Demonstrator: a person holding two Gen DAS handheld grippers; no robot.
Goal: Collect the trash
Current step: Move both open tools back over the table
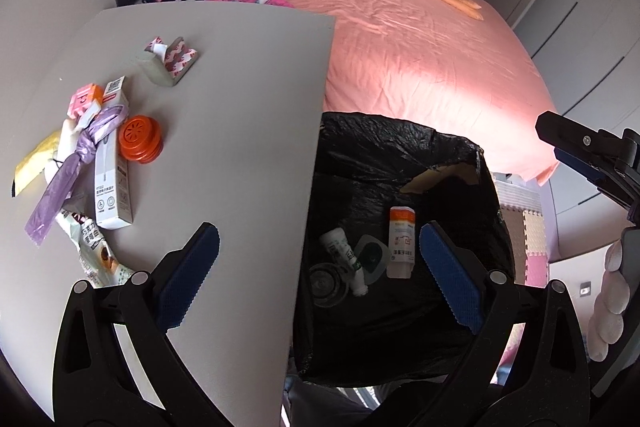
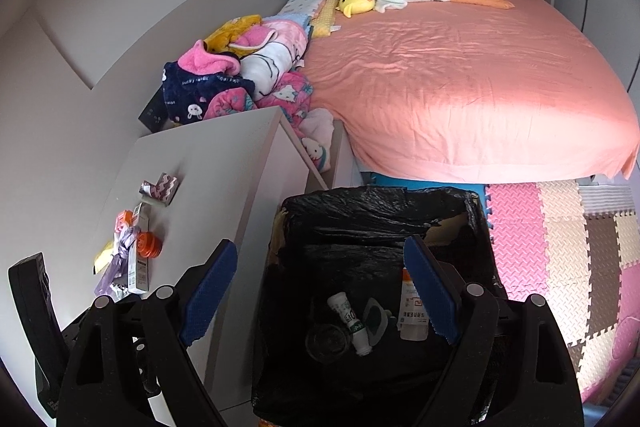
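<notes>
- both the left gripper (image 1: 318, 275) and the right gripper (image 2: 320, 291) hang released and empty over the black-lined trash bin (image 1: 400, 151), which stands tight against the bench (image 1: 240, 107), likely for short drops.
- in the bin: a white bottle (image 1: 344, 259) and an orange-capped tube (image 1: 401, 243).
- trash left on the bench: an orange cap (image 1: 141, 139), a white carton (image 1: 112, 163), a purple bag strip (image 1: 68, 171), a snack wrapper (image 1: 94, 247), and farther back a torn patterned box (image 1: 172, 61).
- beyond, the pink bed (image 2: 460, 79); nothing blocks the reach.
</notes>
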